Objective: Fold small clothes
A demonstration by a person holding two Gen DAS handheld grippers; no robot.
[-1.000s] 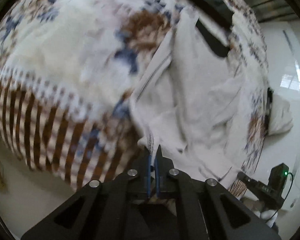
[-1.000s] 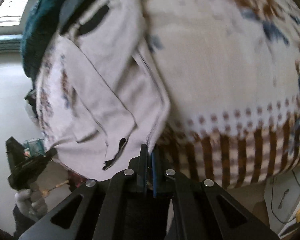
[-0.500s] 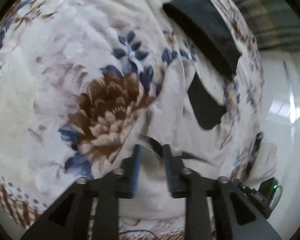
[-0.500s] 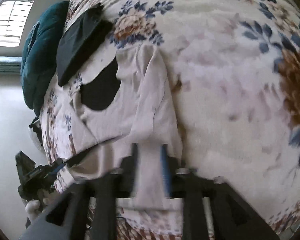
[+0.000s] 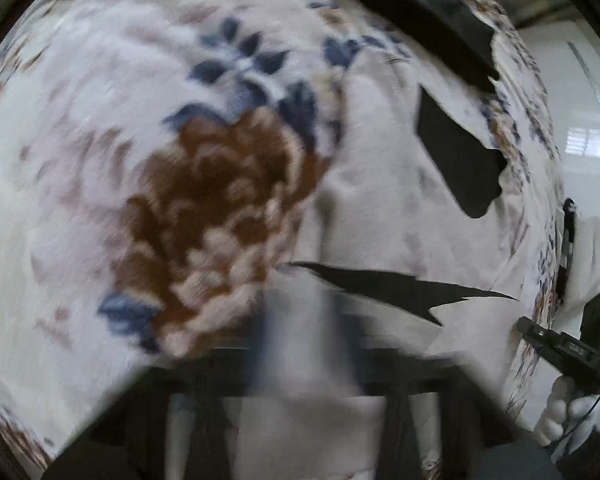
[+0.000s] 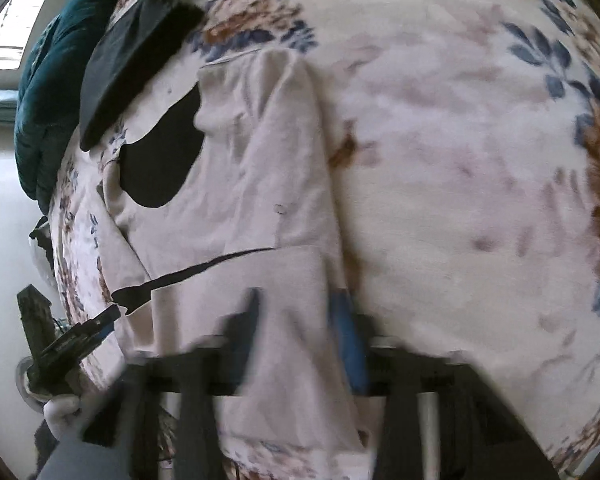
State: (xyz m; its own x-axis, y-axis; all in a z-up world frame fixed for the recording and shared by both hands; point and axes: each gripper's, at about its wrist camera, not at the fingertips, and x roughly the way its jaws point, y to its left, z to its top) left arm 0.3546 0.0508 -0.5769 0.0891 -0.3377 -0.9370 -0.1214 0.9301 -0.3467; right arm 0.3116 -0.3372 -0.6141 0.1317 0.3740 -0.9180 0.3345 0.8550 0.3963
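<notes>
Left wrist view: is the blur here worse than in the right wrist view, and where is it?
Left wrist view: heavy motion blur smears the left gripper and the blanket. Right wrist view: sharper; the white garment reads clearly, only the right gripper is smeared.

One cream garment (image 6: 260, 184) with black patches, one folded black garment (image 6: 132, 56) far left, one teal cushion (image 6: 40, 92), one floral blanket (image 6: 460, 160), two hand-held grippers, left hand-held gripper (image 5: 304, 340), right hand-held gripper (image 6: 296, 332)

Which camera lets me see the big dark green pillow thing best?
The right wrist view. There the dark green cushion shows plainly at the far left edge of the flowery blanket, beyond the folded black garment. The left wrist view does not show the cushion at all; it shows the blanket and black garment only.
</notes>
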